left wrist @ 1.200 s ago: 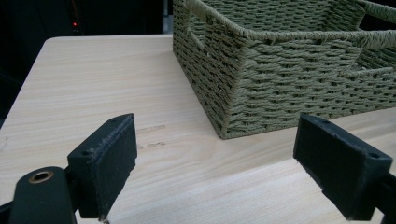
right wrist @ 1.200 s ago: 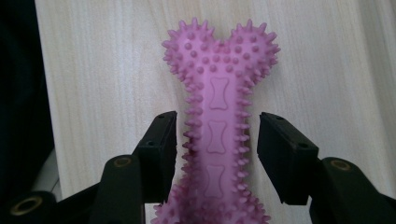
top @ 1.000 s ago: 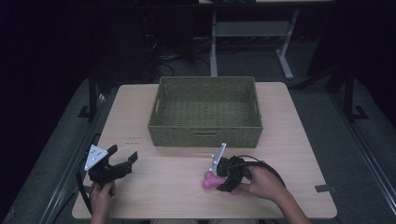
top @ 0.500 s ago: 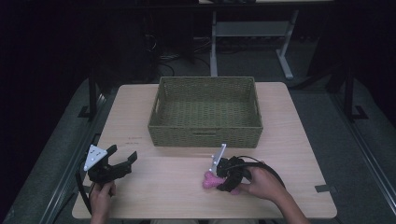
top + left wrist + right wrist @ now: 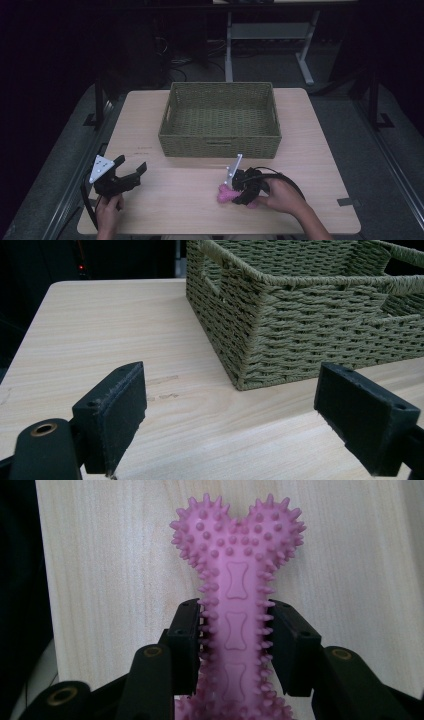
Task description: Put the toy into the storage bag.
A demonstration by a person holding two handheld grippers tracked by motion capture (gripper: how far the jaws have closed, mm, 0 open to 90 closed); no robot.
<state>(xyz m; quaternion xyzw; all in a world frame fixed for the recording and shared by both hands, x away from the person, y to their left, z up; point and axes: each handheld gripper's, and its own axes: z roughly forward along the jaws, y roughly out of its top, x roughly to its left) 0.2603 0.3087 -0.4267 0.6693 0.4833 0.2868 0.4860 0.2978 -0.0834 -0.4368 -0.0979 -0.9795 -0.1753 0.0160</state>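
In the high view we see the right gripper (image 5: 231, 190) at the lower middle of the frame, low over the worktop (image 5: 310, 150), its fingers closed on a pink spiky chew bone (image 5: 223, 194). In the right gripper view the bone (image 5: 235, 580) fills the centre of the frame, and the fingers (image 5: 186, 635) press on its shaft from both sides while its knobbed end lies over the wood beyond them. At the lower left of the high view we find the left gripper (image 5: 131, 170), its fingers (image 5: 112, 410) spread wide and holding nothing. A woven basket (image 5: 220, 145) sits at the centre, well apart from the bone.
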